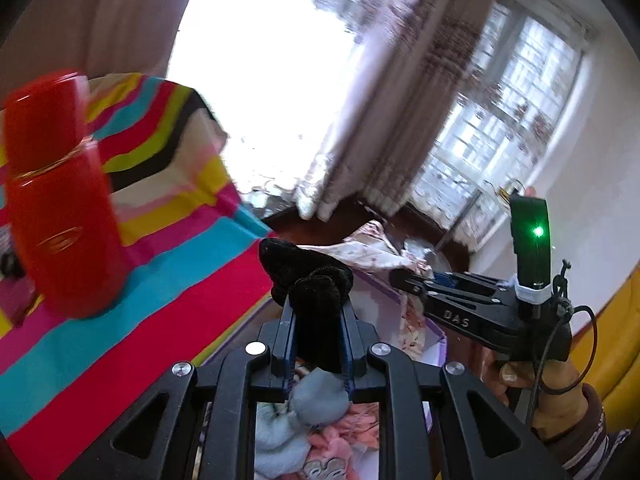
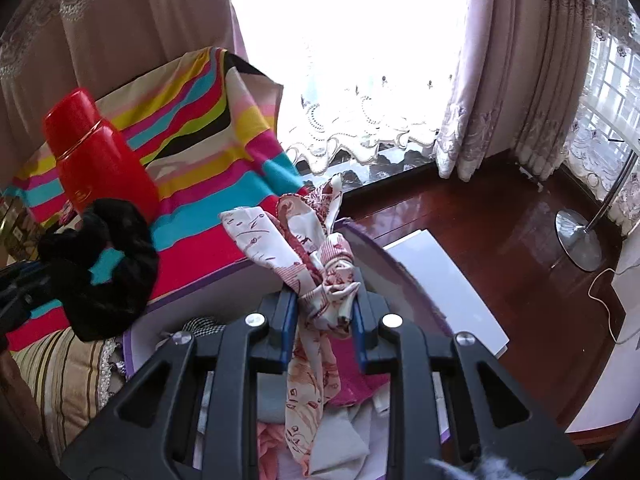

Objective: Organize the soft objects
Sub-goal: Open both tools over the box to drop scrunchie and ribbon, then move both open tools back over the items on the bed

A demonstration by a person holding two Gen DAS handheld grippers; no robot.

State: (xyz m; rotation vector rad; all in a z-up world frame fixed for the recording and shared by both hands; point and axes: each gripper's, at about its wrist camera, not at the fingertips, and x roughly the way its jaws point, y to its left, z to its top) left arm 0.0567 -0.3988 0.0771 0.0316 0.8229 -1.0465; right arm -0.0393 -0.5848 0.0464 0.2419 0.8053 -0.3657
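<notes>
A black scrunchie (image 1: 308, 280) is clamped upright in the left gripper (image 1: 319, 344), while a patterned scarf (image 2: 320, 276), hanging lengthwise, is pinched by the right gripper (image 2: 325, 336).

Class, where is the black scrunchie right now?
The black scrunchie is pinched in the left gripper, held above the box of clothes, beside the striped cloth.

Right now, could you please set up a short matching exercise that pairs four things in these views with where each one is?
Things:
1. black scrunchie
2. patterned scarf
3. red flask
4. floor lamp base

Places:
A. on the wooden floor
B. in the left gripper
C. standing on the striped cloth
D. in the right gripper

Pairs: 1-B, 2-D, 3-C, 4-A
</notes>
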